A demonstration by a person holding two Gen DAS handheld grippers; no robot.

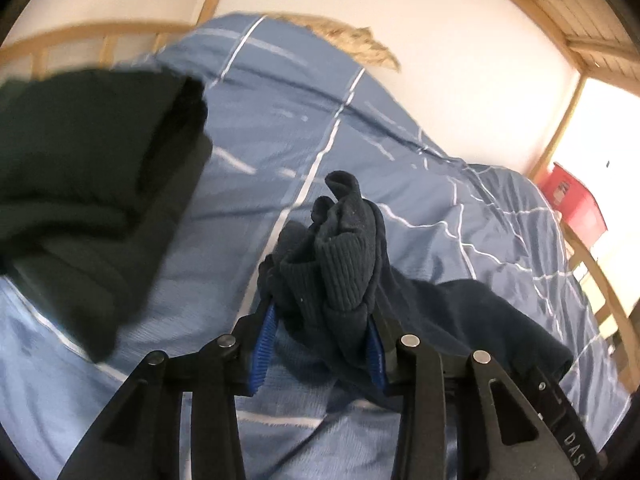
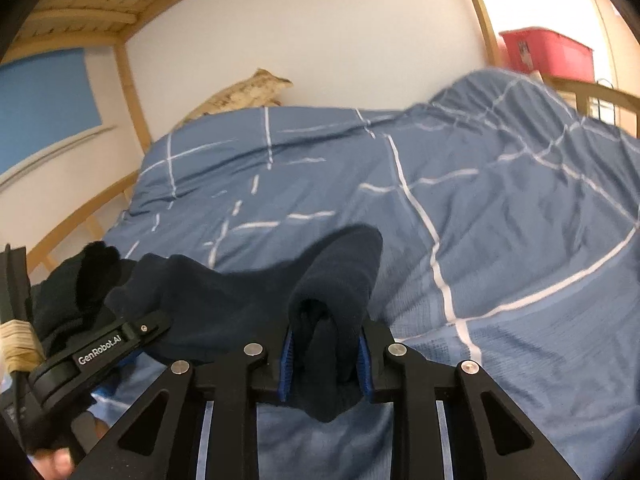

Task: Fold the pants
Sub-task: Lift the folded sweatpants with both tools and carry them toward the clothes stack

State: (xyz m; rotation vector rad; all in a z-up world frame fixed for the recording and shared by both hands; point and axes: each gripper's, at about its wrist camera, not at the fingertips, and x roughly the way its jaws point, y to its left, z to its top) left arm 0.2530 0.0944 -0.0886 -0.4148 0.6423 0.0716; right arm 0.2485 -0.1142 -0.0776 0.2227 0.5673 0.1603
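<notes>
The dark navy pants point(image 1: 344, 248) are held up just above the bed point(image 1: 280, 128), gripped at two places and hanging in bunched folds between them. In the left wrist view, a ribbed cuff and crumpled cloth are pinched between the blue pads point(image 1: 266, 340) of the left tongs point(image 1: 320, 320), which are pressed together on the fabric; the rest of the garment is seen trailing off to the right. In the right wrist view, a folded bunch of the pants point(image 2: 336, 280) is clamped by the right tongs point(image 2: 326, 352), whose blue pads point(image 2: 286, 364) are closed onto the cloth. The left tongs point(image 2: 120, 340) are also seen at the lower left of that view, with dark fabric draped over them. The bed is covered by a blue duvet point(image 2: 480, 200) crossed with white lines and rumpled toward the right. A stack of dark folded clothing point(image 1: 88, 168), blurred, is seen on the bed to the left. A tan pillow or cushion point(image 2: 248, 92) is set against the white wall point(image 2: 320, 32), a wooden bed frame point(image 2: 132, 80) is seen around the bed, and a red box point(image 2: 544, 52) is placed beyond its far end.
</notes>
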